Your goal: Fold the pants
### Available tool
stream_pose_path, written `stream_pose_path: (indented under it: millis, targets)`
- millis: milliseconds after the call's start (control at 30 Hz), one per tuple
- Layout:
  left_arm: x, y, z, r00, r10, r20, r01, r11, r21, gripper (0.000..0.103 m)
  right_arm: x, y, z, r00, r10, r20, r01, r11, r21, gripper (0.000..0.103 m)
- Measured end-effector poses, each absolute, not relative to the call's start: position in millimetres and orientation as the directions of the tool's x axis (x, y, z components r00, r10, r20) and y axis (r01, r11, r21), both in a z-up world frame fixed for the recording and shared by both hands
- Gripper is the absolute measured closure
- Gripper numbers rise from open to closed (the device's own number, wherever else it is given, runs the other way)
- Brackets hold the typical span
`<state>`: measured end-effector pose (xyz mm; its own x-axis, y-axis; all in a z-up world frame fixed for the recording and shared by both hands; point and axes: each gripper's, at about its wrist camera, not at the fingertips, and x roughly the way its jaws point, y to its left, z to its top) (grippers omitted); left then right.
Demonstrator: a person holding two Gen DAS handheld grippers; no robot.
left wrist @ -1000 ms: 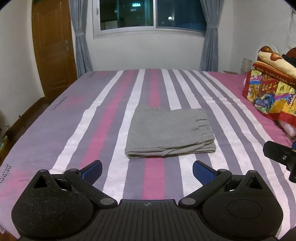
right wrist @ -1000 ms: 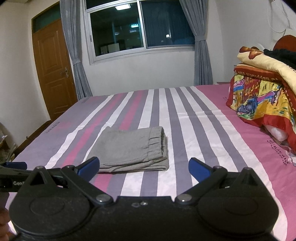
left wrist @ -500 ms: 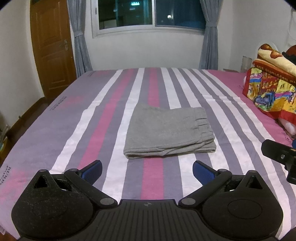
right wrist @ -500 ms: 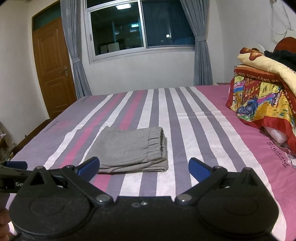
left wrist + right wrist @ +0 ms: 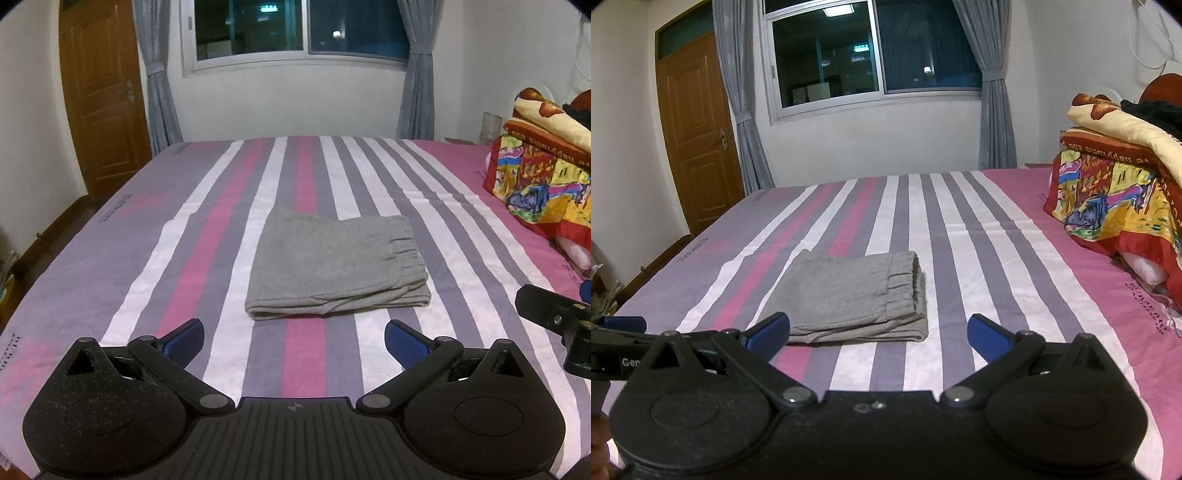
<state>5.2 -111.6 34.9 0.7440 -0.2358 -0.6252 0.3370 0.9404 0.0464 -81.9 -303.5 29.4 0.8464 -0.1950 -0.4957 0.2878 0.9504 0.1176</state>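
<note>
Barely shifted since a second ago: both views a touch lower. Folded gray pants [image 5: 338,267] flat mid-bed [image 5: 207,236], just beyond left gripper [image 5: 293,338] and right gripper [image 5: 879,332]; both wide open, holding nothing.

One folded pair of pants [image 5: 334,266] on one bed [image 5: 207,236]; two grippers [image 5: 293,338] [image 5: 879,332]; one quilt pile [image 5: 1115,192]; one door [image 5: 698,133]; one window [image 5: 871,55]; two curtains [image 5: 738,110].
</note>
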Motion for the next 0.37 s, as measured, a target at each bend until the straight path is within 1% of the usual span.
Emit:
stream_pose_path:
  millis: [167, 267, 367]
  targets:
    - [7.1, -114.1, 36.1, 0.740, -0.288, -0.607, 0.387, 0.921, 0.035, 0.000, -79.3, -305.3, 27.7, 0.844, -0.193, -0.501, 0.288, 0.950, 0.119, 0.000]
    - [7.1, -117.2, 36.9, 0.753, -0.300, -0.586, 0.392, 0.919, 0.033, 0.000, -77.1, -305.5, 26.1, 0.842, -0.192, -0.504, 0.288, 0.950, 0.119, 0.000]
    - [13.1, -120.4, 35.2, 0.749, -0.295, -0.594, 0.382, 0.924, 0.023, 0.000, -73.2, -308.0, 22.5, 0.837, -0.193, -0.513, 0.290, 0.950, 0.116, 0.000]
